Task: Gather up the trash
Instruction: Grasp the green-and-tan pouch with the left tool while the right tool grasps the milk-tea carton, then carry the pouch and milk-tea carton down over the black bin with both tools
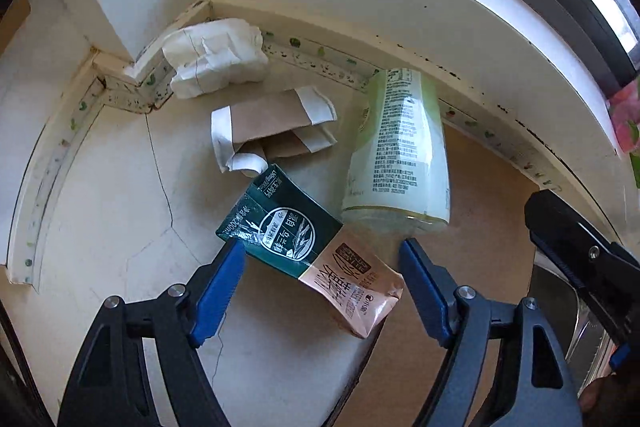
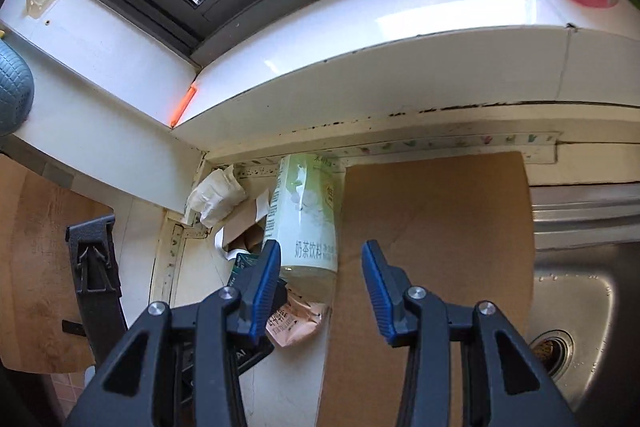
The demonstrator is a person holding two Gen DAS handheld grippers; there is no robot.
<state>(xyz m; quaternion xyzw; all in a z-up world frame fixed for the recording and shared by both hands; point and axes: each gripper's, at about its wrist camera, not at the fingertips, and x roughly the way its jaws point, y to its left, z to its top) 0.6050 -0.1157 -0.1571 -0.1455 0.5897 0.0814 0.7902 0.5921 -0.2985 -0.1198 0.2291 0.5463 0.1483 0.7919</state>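
Left gripper [image 1: 322,259]: jaws wide, straddling the carton [image 1: 280,227] at lower centre, not gripping | right gripper [image 2: 320,279]: jaws half open, empty, bottle [image 2: 304,219] just ahead | tissue [image 1: 216,57] and wrapper [image 1: 272,123] lie upper left on the tabletop [image 1: 100,187] | nothing collected yet, all four left.

Both the left hand-held gripper [image 1: 322,263] and right hand-held gripper [image 2: 320,267] point downward, jaws apart.

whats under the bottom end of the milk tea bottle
The pink end of the drink carton shows through the milk tea bottle's clear base. Whether they touch can't be seen.
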